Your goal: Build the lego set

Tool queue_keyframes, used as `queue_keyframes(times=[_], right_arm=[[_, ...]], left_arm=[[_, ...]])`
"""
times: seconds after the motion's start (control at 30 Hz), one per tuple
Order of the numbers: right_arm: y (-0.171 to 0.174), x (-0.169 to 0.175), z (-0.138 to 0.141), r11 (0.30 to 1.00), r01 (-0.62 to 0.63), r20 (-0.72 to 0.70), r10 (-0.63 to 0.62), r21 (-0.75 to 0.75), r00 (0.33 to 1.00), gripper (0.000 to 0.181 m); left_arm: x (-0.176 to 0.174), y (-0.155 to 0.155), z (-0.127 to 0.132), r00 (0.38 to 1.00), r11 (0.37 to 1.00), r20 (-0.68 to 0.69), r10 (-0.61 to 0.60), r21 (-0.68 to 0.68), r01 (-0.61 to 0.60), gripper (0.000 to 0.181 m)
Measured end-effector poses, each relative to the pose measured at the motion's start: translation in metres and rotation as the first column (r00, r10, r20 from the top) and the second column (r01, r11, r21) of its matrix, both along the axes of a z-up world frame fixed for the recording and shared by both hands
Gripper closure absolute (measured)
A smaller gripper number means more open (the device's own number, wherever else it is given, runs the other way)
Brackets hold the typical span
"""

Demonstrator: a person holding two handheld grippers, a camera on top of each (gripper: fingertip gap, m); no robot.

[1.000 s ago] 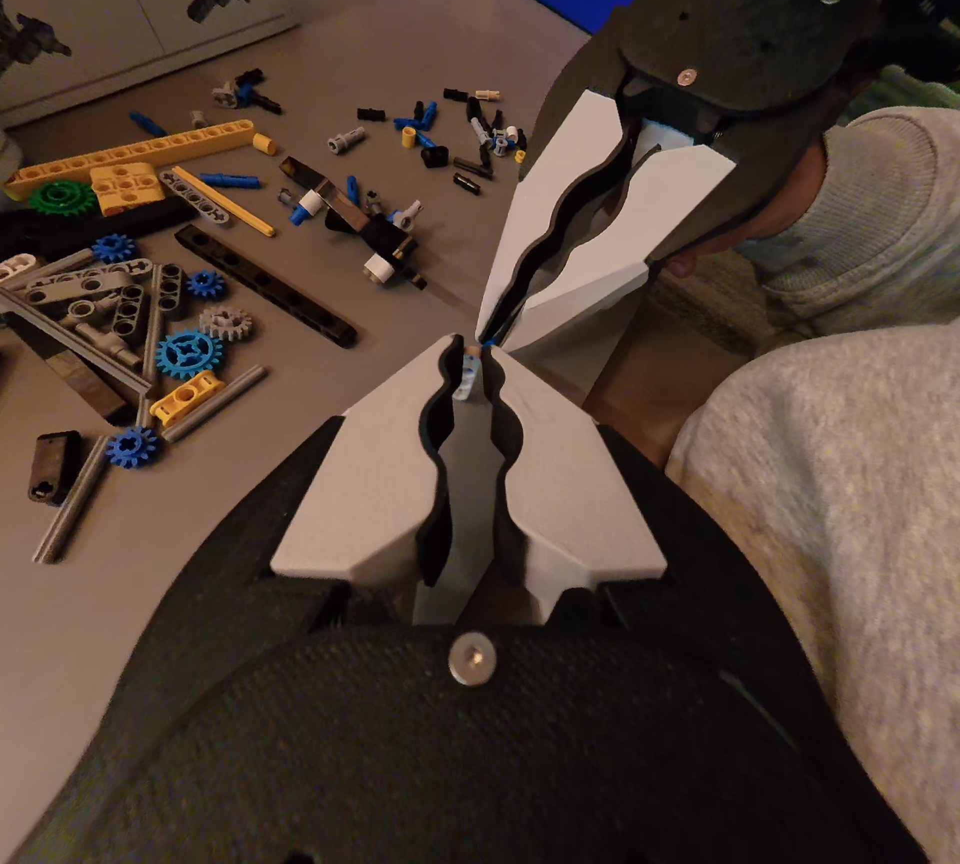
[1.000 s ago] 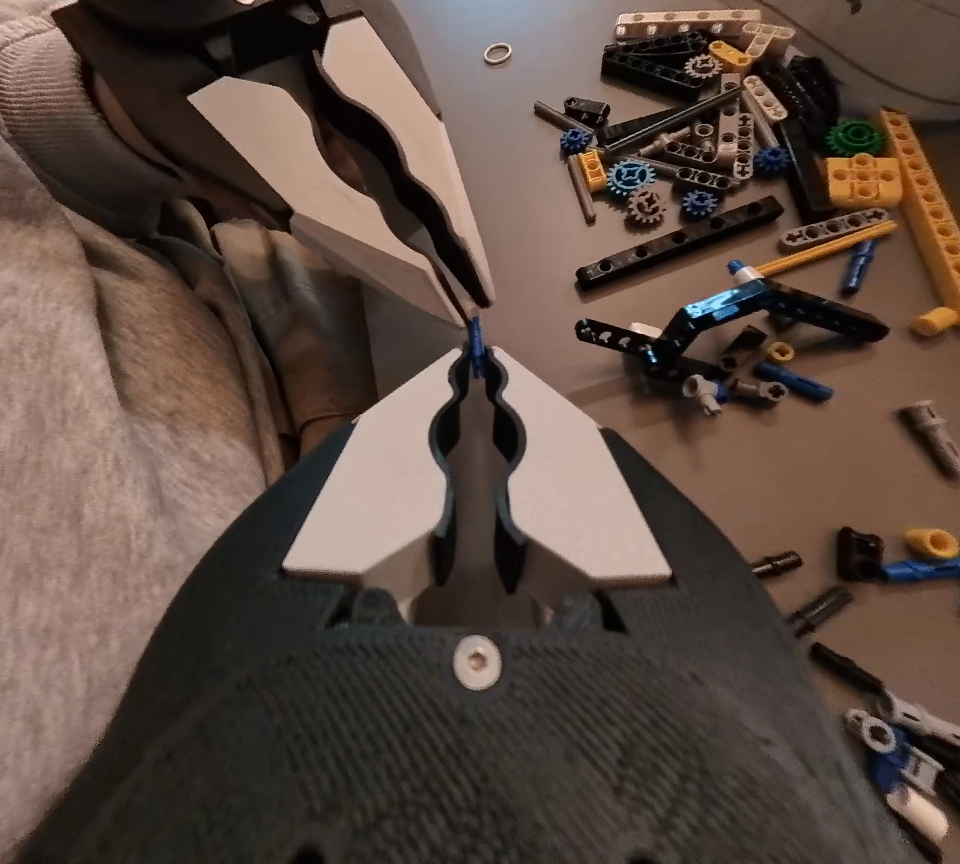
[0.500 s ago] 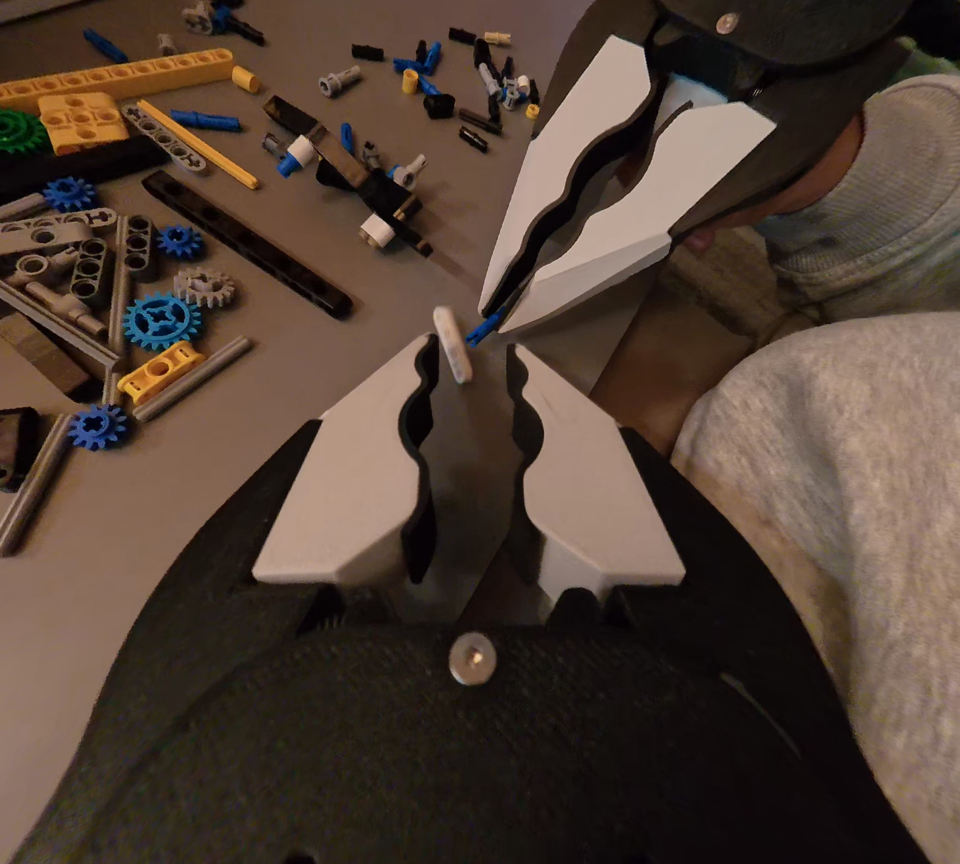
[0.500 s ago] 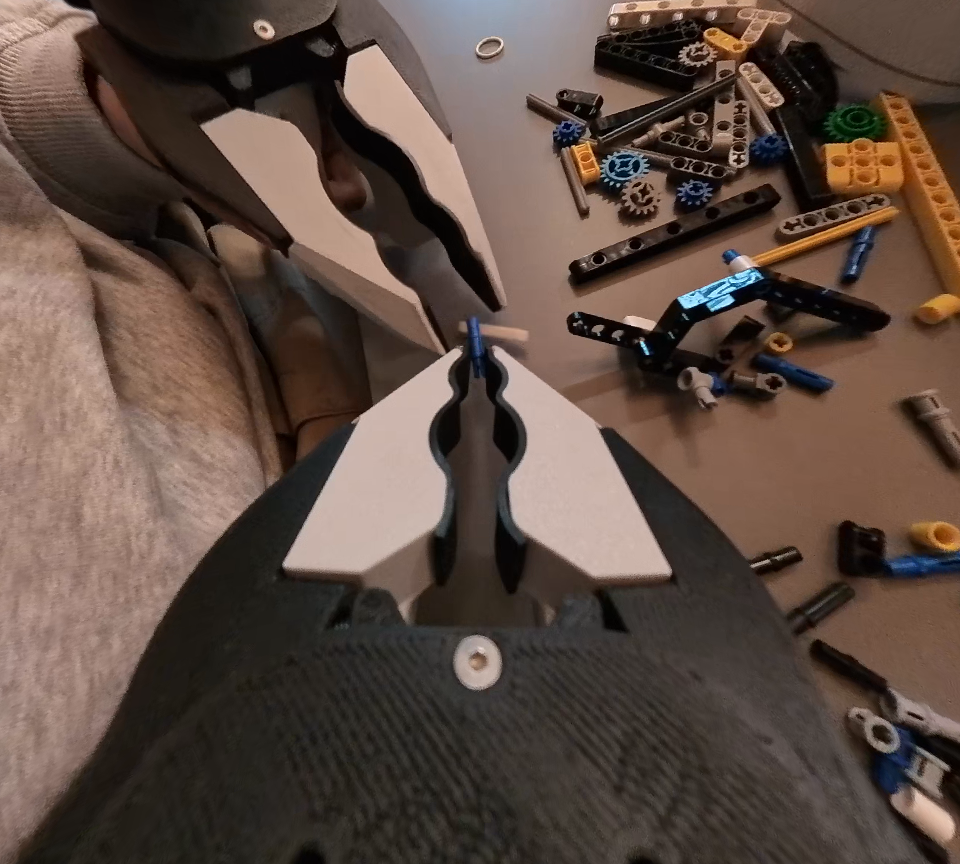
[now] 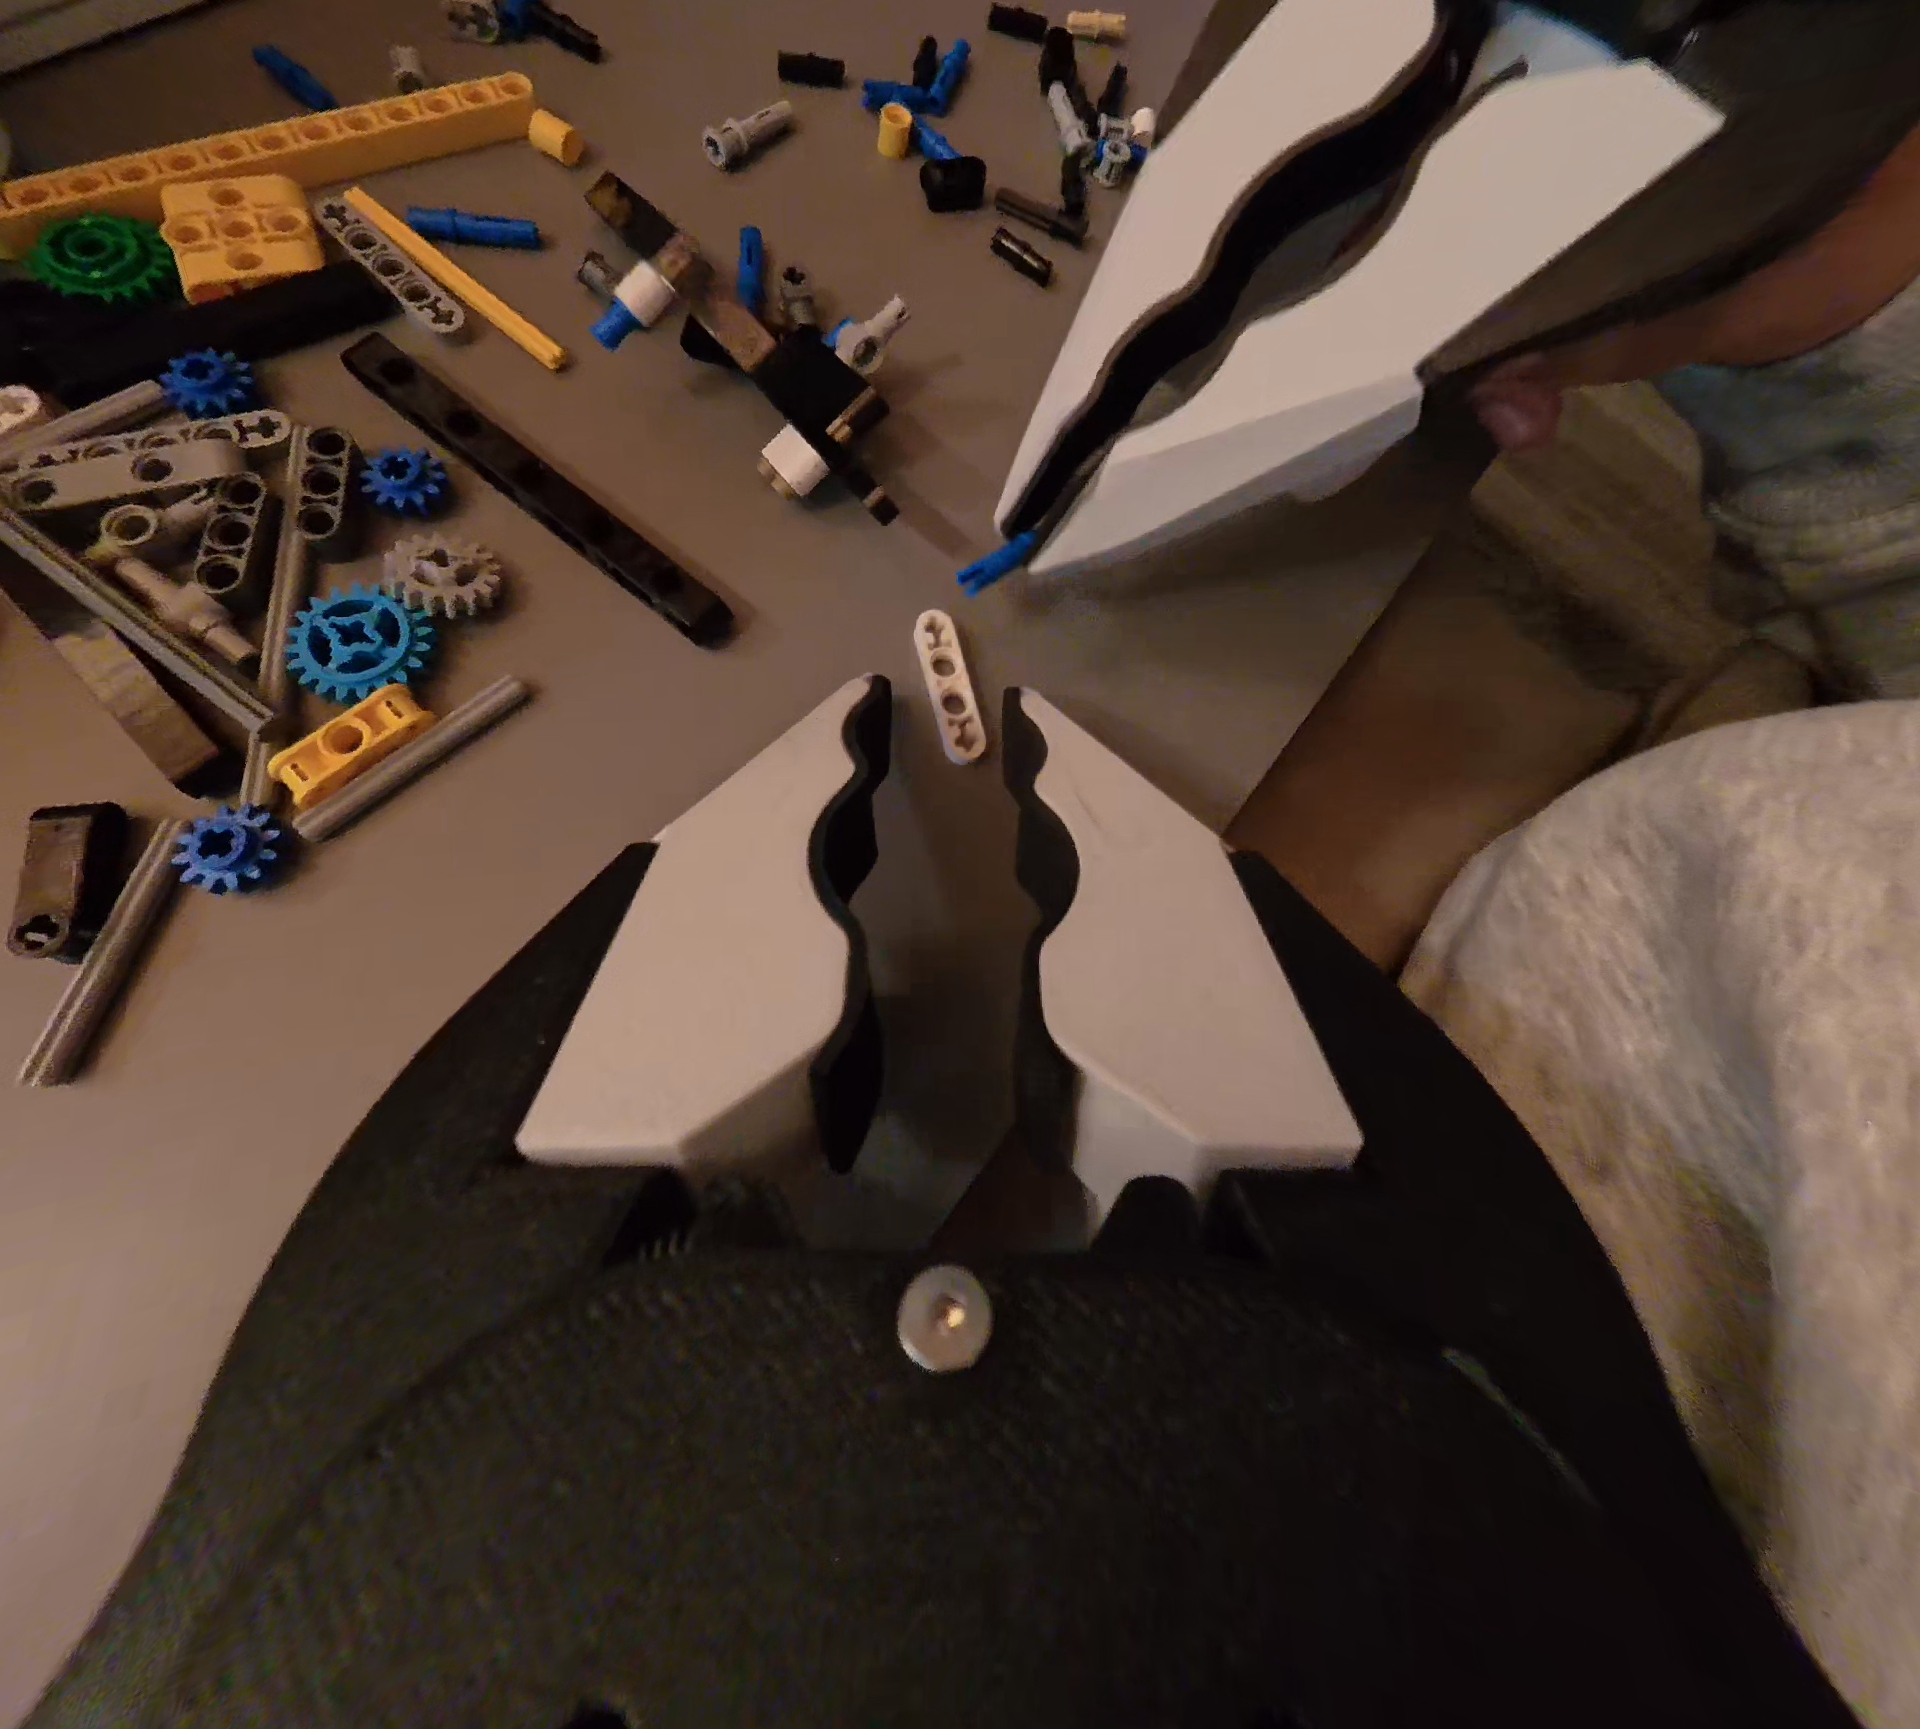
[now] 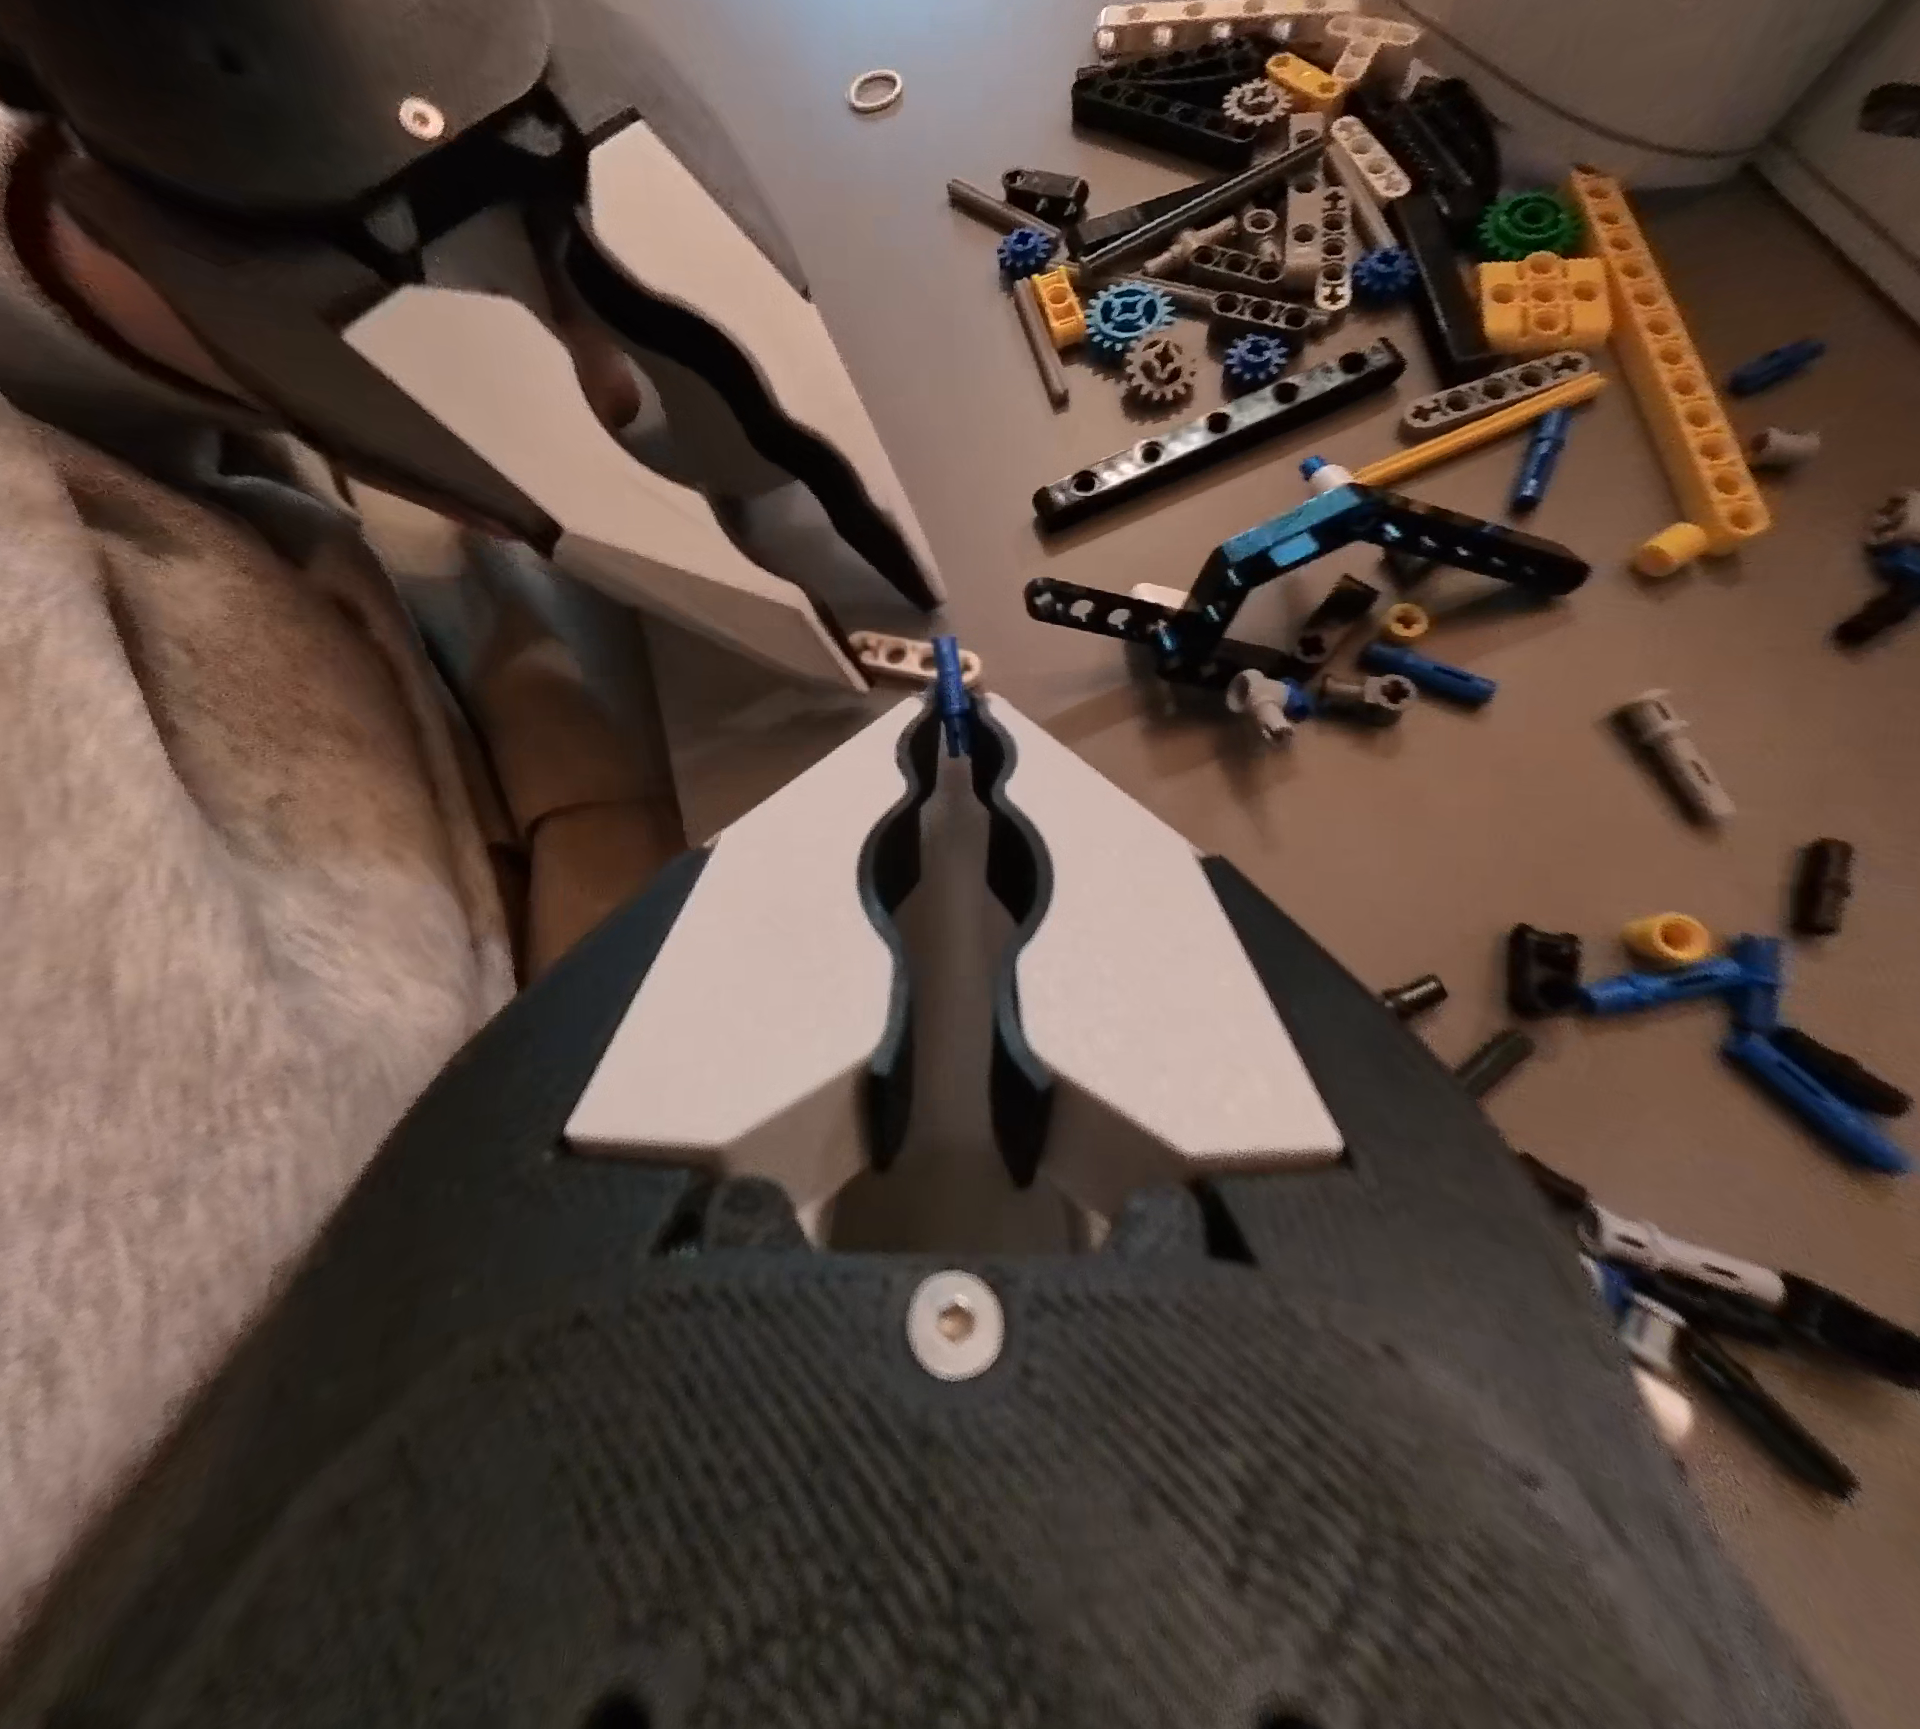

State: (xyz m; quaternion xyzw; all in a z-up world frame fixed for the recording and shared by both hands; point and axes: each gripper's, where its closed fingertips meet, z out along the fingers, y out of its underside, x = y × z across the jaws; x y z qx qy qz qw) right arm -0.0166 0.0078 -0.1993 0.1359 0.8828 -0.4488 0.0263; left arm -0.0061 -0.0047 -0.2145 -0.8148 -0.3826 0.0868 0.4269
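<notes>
A small white three-hole beam point(image 5: 949, 684) lies loose on the grey table, just ahead of and between the tips of my left gripper point(image 5: 945, 697), which is open and empty. It also shows in the right wrist view point(image 6: 896, 653). My right gripper point(image 6: 951, 705) is shut on a short blue pin point(image 6: 950, 680) that sticks out past its tips. In the left wrist view the right gripper point(image 5: 1016, 541) hovers just above and right of the white beam, the blue pin point(image 5: 995, 559) pointing at it without touching it. In the right wrist view the left gripper point(image 6: 883, 640) is at the upper left.
A black part-built assembly point(image 5: 821, 401) and a long black beam point(image 5: 540, 484) lie just beyond the grippers. Gears, grey beams and a long yellow beam point(image 5: 270, 141) lie to the left, loose pins point(image 5: 987, 110) farther back. A person's grey sleeve point(image 5: 1662, 1108) is at the table's right edge. Both grippers' tips are close together, under 4 cm apart.
My left gripper has opened and let go of the white beam, which now lies on the table. My right gripper has drawn back a little with the blue pin, no longer joined to the beam.
</notes>
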Motion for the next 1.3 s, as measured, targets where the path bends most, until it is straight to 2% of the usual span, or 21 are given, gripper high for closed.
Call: queue_keyframes(times=[0.1,0.2,0.43,0.6,0.7,0.8,0.97,1.07,1.17,1.3], right_arm=[[0.002,-0.001,0.003,1.0,0.007,0.006,-0.007,-0.014,1.0,0.178],[0.002,0.001,0.002,1.0,0.001,0.002,-0.001,-0.008,1.0,0.178],[0.0,0.005,0.001,1.0,-0.015,-0.009,0.015,0.008,1.0,0.178],[0.004,0.005,-0.002,0.999,-0.019,-0.013,0.02,0.039,1.0,0.178],[0.005,0.006,0.001,1.0,-0.022,0.006,0.022,0.018,1.0,0.178],[0.002,0.009,0.007,0.999,-0.036,0.026,0.036,-0.016,0.999,0.178],[-0.003,0.015,0.01,0.997,-0.075,0.037,0.076,-0.03,0.996,0.178],[-0.007,0.022,0.014,0.992,-0.095,0.105,0.103,-0.081,0.989,0.178],[-0.01,0.023,0.021,0.987,-0.089,0.151,0.109,-0.133,0.983,0.178],[-0.011,0.021,0.026,0.983,-0.069,0.168,0.097,-0.168,0.981,0.178]], left_arm=[[-0.003,-0.001,-0.003,0.999,0.997,-0.048,0.014,-0.072,-0.017,0.17],[-0.002,0.0,-0.003,0.999,0.998,-0.046,0.004,-0.068,-0.008,0.176],[0.005,0.0,0.004,0.994,0.995,-0.082,-0.074,-0.071,0.068,0.176],[0.018,0.008,-0.003,0.982,0.981,-0.06,-0.177,-0.095,0.171,0.175],[0.017,0.009,-0.001,0.98,0.98,-0.085,-0.178,-0.108,0.168,0.173],[0.015,0.009,0.008,0.982,0.986,-0.089,-0.166,-0.04,0.163,0.166],[0.011,0.009,0.035,0.992,0.965,-0.036,-0.12,0.231,0.125,0.15],[0.014,0.01,0.041,0.987,0.958,-0.078,-0.142,0.239,0.157,0.145],[0.013,0.011,0.032,0.982,0.976,-0.125,-0.14,0.149,0.158,0.157],[0.009,0.009,0.031,0.98,0.983,-0.158,-0.122,0.119,0.141,0.169]])
